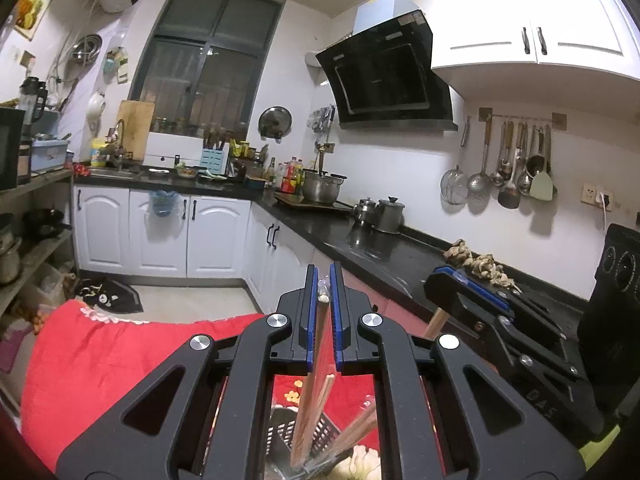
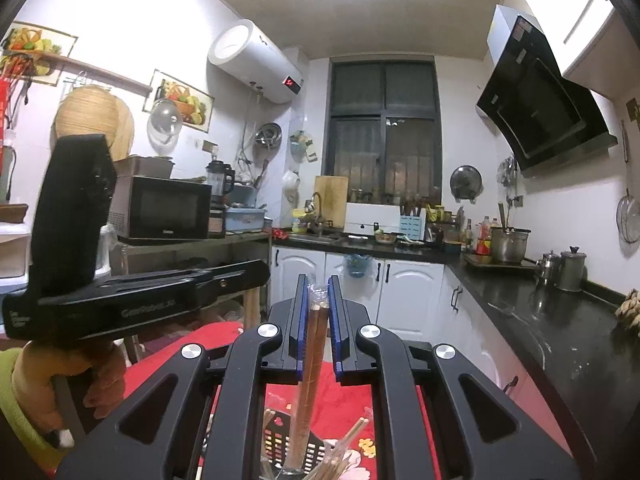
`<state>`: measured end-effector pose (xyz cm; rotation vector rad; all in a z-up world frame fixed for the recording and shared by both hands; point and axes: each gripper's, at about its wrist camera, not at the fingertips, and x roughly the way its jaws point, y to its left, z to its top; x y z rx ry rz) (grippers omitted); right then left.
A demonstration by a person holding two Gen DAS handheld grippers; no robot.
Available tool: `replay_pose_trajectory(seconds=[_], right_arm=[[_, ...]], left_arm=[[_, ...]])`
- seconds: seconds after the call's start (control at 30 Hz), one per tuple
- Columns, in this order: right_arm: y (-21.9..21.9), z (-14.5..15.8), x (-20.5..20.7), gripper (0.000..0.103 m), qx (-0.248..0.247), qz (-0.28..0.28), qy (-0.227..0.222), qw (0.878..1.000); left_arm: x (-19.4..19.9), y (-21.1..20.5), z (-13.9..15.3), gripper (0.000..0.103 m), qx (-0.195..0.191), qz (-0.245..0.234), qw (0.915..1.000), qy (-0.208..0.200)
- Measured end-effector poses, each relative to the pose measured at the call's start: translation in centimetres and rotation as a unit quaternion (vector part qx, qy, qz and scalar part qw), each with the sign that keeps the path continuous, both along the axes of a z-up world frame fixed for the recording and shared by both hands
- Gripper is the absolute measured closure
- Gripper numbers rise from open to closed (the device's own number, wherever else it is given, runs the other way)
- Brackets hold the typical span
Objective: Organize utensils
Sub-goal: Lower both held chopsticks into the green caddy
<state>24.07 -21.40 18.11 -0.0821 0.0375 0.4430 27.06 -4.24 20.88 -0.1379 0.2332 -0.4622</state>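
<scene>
In the left wrist view my left gripper (image 1: 323, 271) is shut on a wrapped pair of wooden chopsticks (image 1: 316, 360). They stand upright, with their lower ends in a black perforated holder (image 1: 285, 432) on the red cloth. The right gripper (image 1: 474, 286) hovers just to the right. In the right wrist view my right gripper (image 2: 318, 280) is shut on another brown pair of chopsticks in clear wrap (image 2: 312, 344), also upright over the holder (image 2: 280, 438). Loose chopsticks (image 2: 348, 446) lean inside the holder. The left gripper (image 2: 132, 300) shows from the side, gripped by a hand (image 2: 60, 376).
A red flowered cloth (image 1: 100, 360) covers the table under both grippers. A black counter (image 1: 384, 248) with pots (image 1: 386, 214) and ginger (image 1: 480, 262) runs along the right wall. Utensils (image 1: 508, 164) hang above it. A shelf with a microwave (image 2: 164, 208) stands left.
</scene>
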Motion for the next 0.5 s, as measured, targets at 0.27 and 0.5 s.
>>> replay_pose_trajectory(seconds=[0.27, 0.5], right_arm=[[0.3, -3.1, 2.2, 0.093, -0.006, -0.015, 0.013, 1.000], [0.6, -4.8, 3.2, 0.093, -0.007, -0.019, 0.035, 0.999]], left_arm=[[1.6, -0.7, -2.9, 0.100, 0.014, -0.001, 0.9996, 0.024], [2.8, -0.6, -5.2, 0.099, 0.016, -0.001, 0.9988, 0.046]])
